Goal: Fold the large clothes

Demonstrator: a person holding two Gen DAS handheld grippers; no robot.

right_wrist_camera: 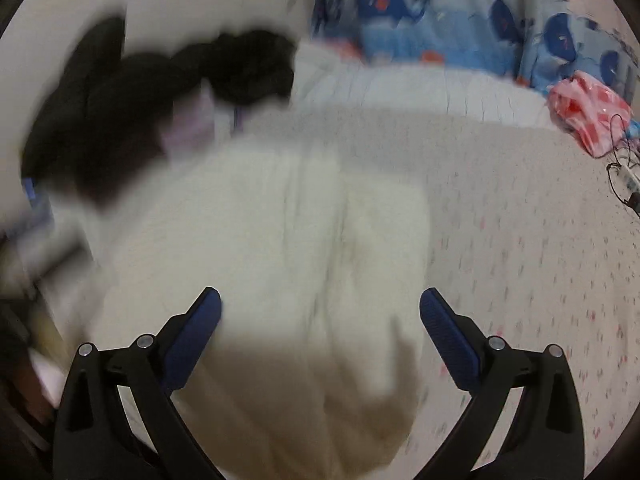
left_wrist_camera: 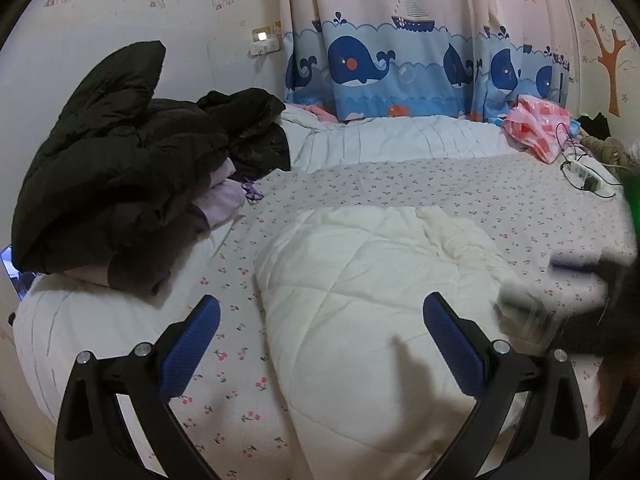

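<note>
**Both my claws spread above a cream quilted garment on the bed**

My left gripper (left_wrist_camera: 322, 332) hangs over the bed with its two blue-padded fingers (left_wrist_camera: 192, 344) spread wide apart, pinching nothing; my right gripper (right_wrist_camera: 320, 328) is spread the same way, its view smeared by blur. Beneath both lies the cream quilted garment (left_wrist_camera: 360, 300), puffy and stitched in diamond panels, bunched flat on the cherry-print sheet (left_wrist_camera: 460, 196); in the left view it fills the lower middle, reaching between and past my fingers; I cannot tell whether either claw touches it. To the left, heaped against the wall, sits a pile of black puffy coats (left_wrist_camera: 120, 152) with some lilac cloth (left_wrist_camera: 224, 200) tucked under it; the pile lies near the cream garment but apart from it. Behind the sheet lies a white pleated duvet (left_wrist_camera: 400, 136); behind that hangs a curtain with blue whales (left_wrist_camera: 380, 64). At the far right of the bed rest a pink checked bag (left_wrist_camera: 536, 124) and a power strip (left_wrist_camera: 584, 172) with black cables.
</note>
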